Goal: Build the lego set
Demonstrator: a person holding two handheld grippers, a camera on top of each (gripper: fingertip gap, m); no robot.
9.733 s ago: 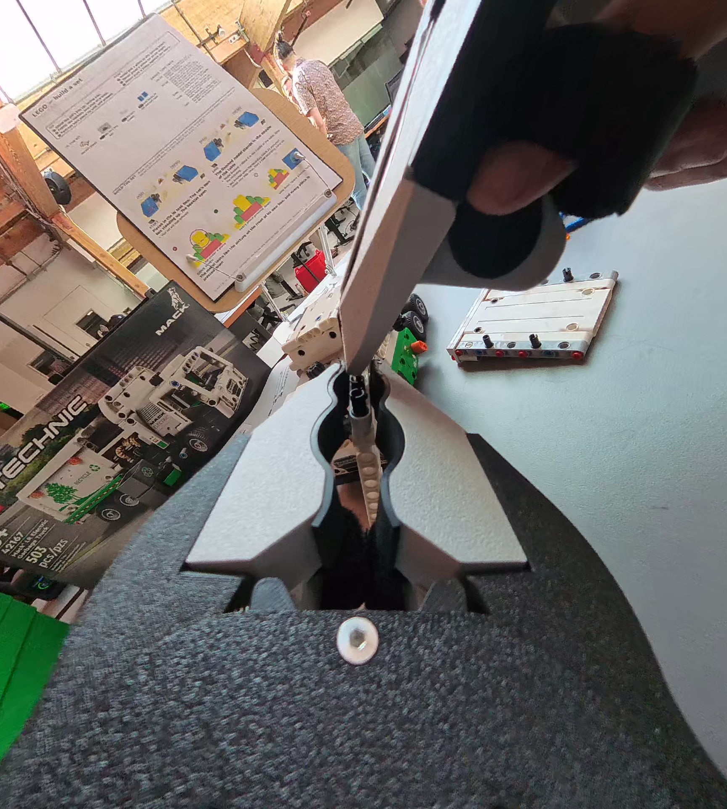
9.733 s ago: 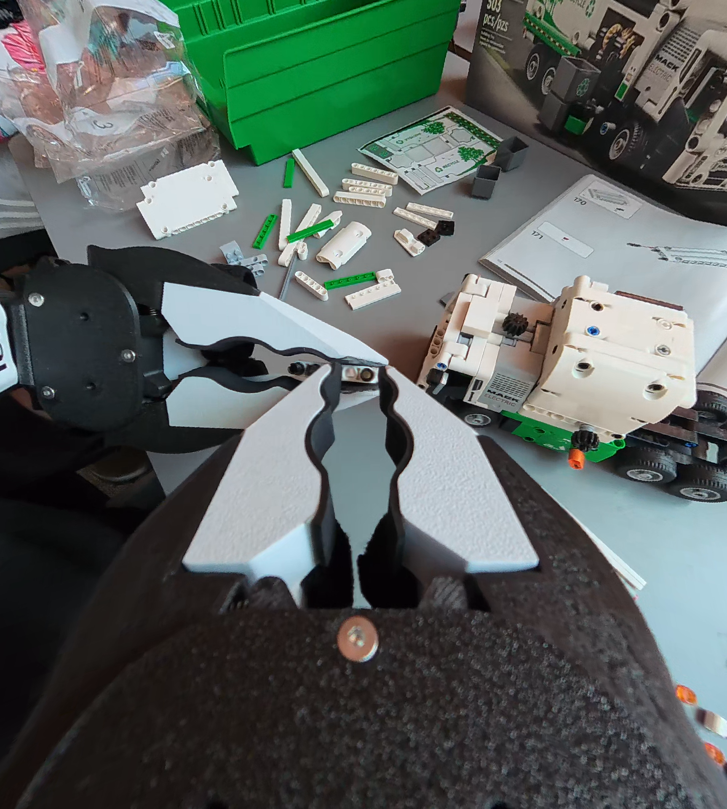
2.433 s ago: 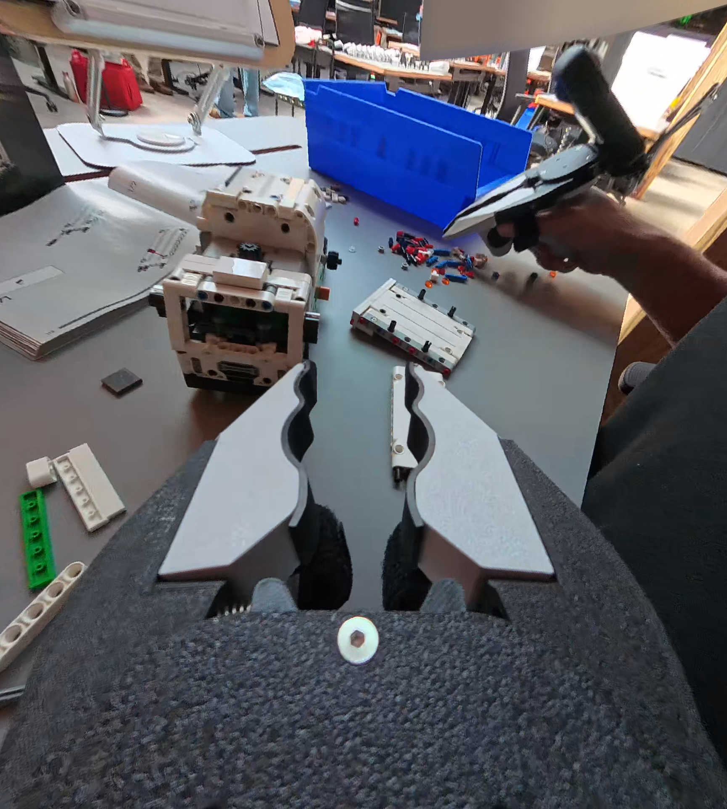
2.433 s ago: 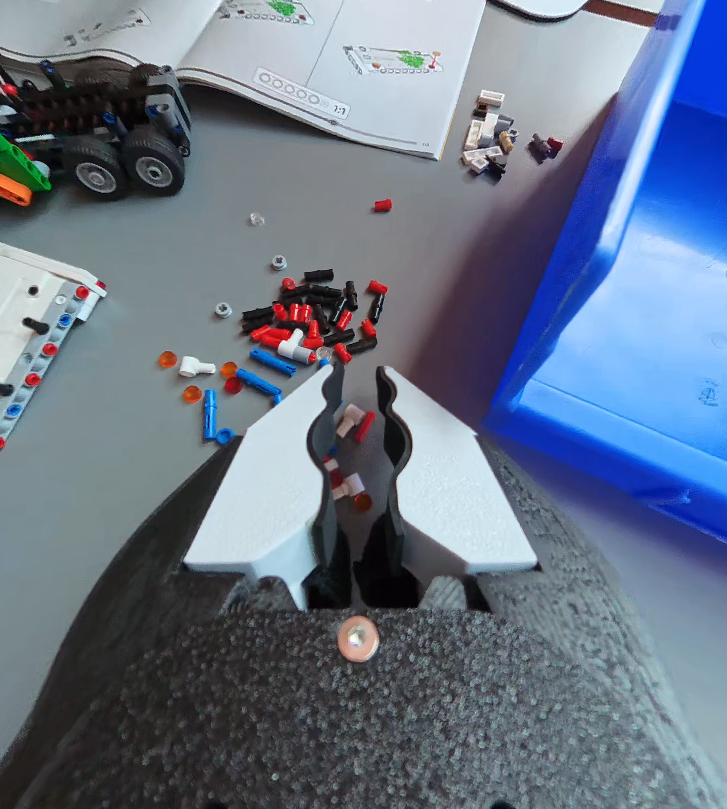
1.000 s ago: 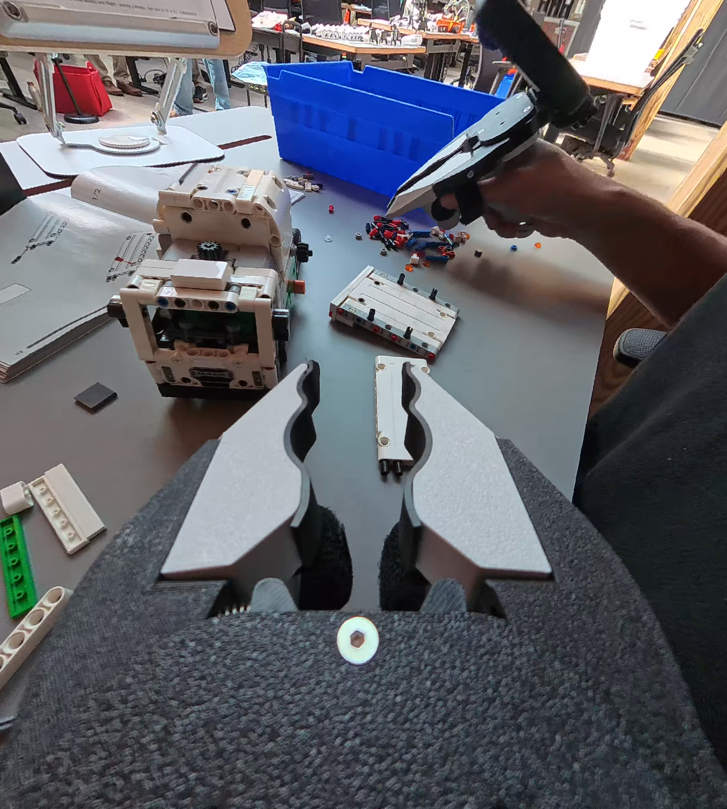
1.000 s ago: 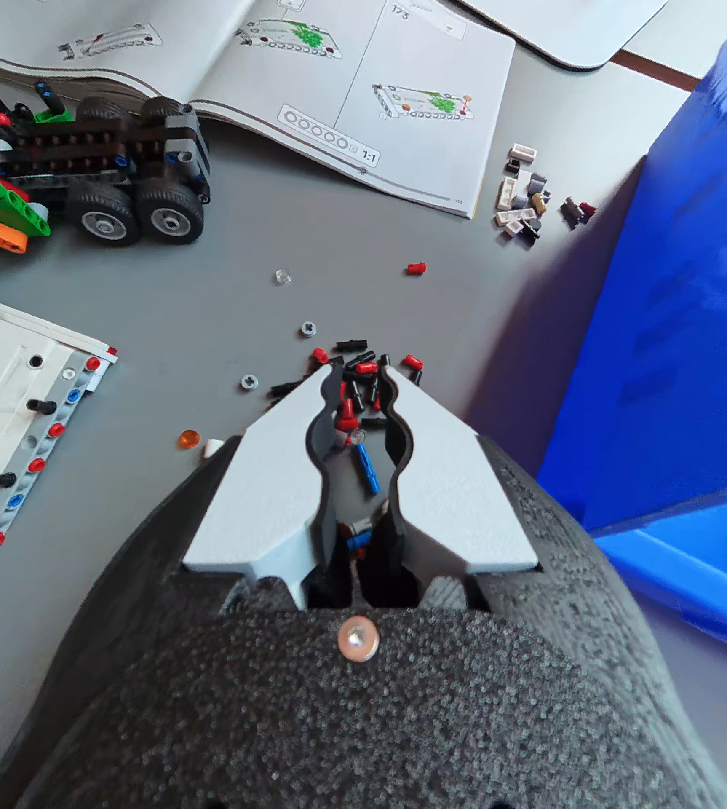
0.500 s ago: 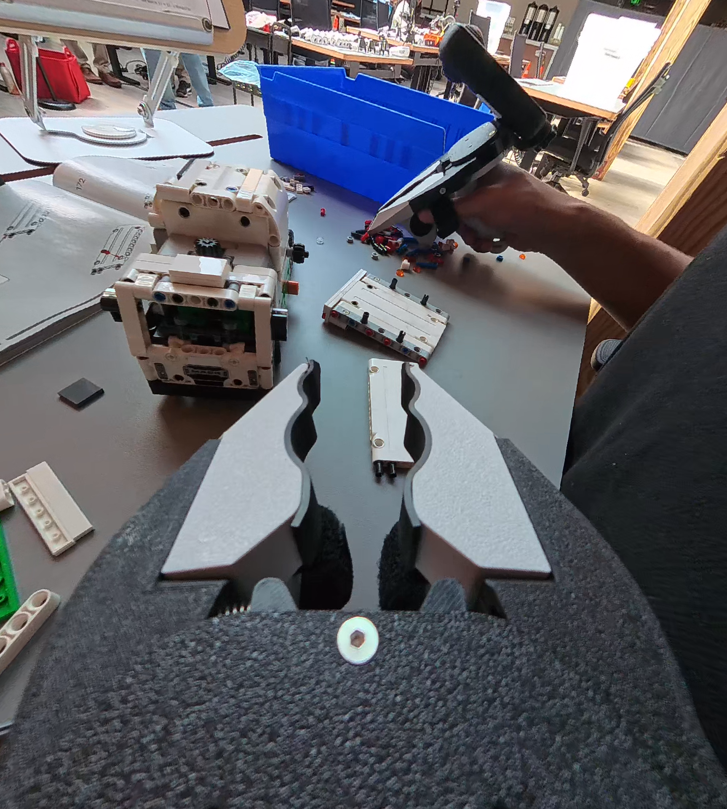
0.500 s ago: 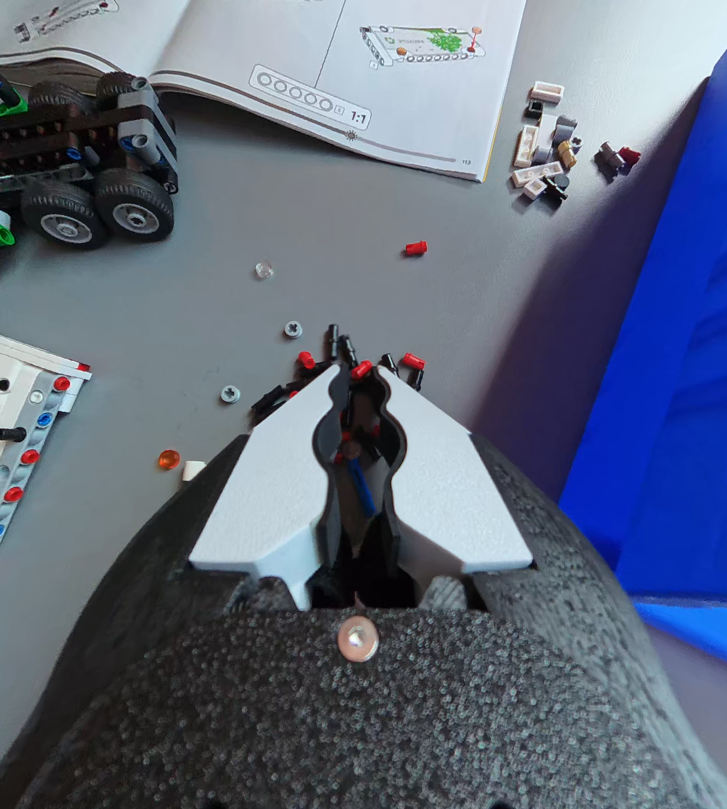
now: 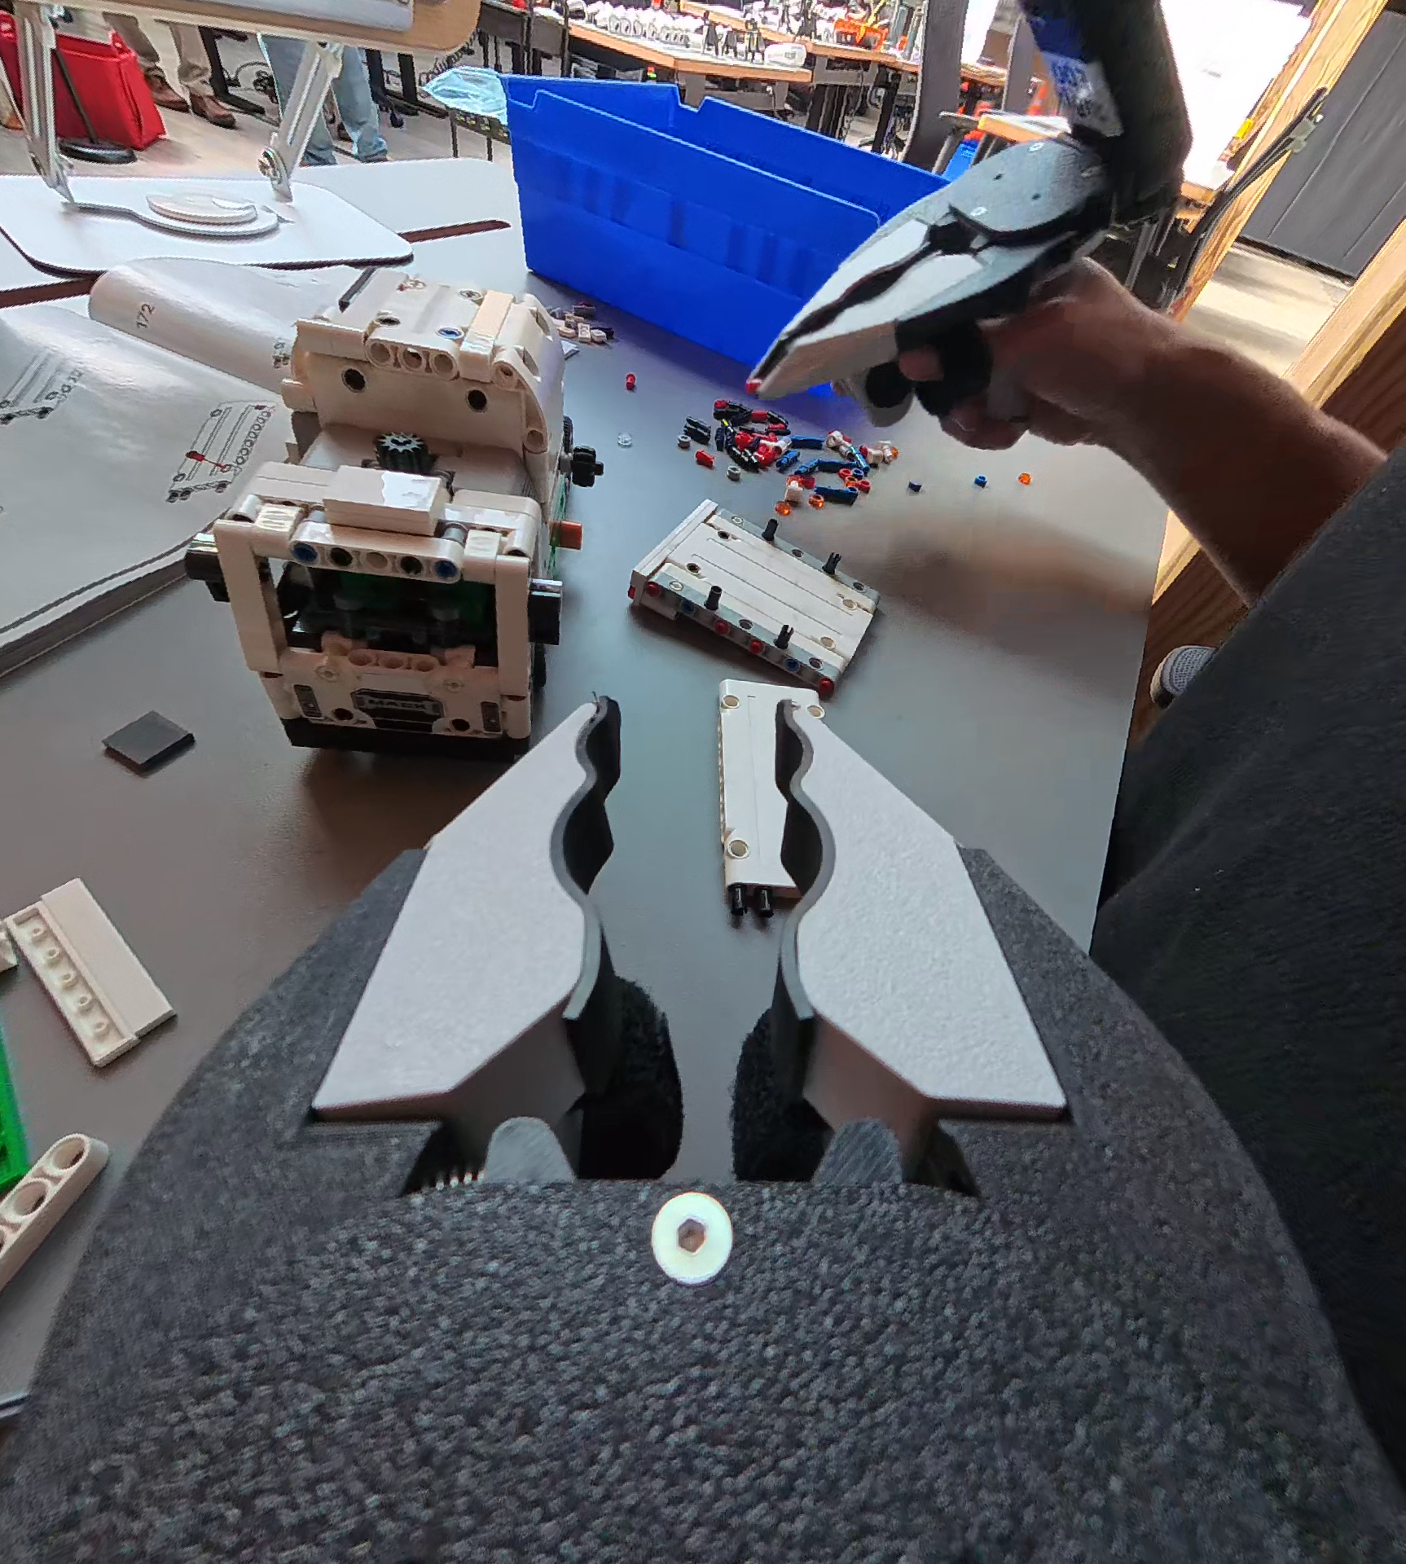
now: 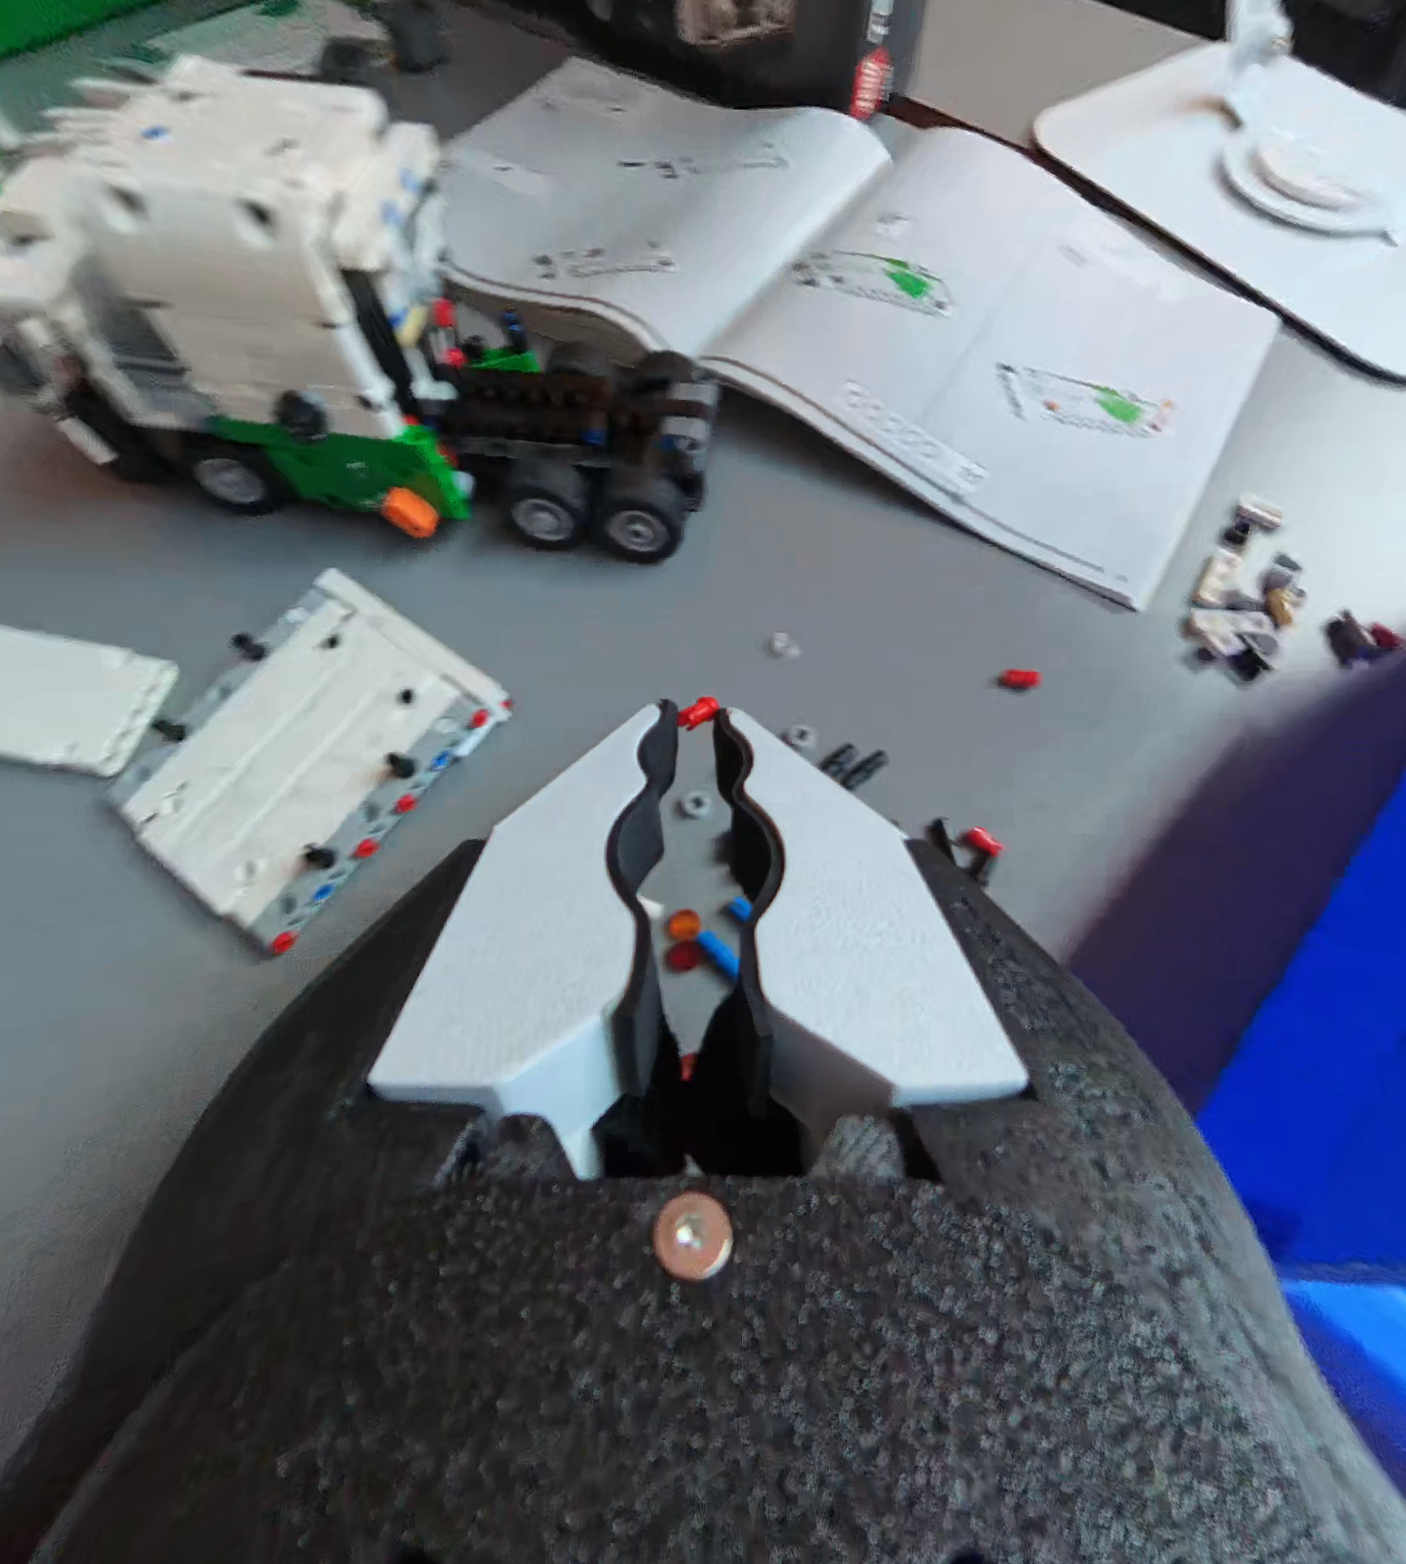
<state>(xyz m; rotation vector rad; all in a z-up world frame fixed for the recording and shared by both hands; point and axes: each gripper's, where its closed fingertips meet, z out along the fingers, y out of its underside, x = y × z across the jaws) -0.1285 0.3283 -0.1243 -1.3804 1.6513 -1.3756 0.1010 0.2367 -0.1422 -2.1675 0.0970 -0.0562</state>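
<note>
Your right gripper [image 10: 693,715] had its jaws nearly closed, pinching a small red pin [image 10: 698,711] at the tips, above the scattered pins [image 9: 776,440] beside the blue bin [image 9: 683,212]. Your left gripper [image 9: 693,719] hung wide open and empty over the bench [image 9: 979,719], with a white panel [image 9: 746,795] lying at its right finger.

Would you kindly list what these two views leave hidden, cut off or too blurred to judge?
- Left wrist view: the white panel has its right edge hidden behind the left gripper finger.
- Right wrist view: the toy truck is motion-blurred and cut off at the left edge.
- Right wrist view: the blue bin runs off the right edge.
</note>
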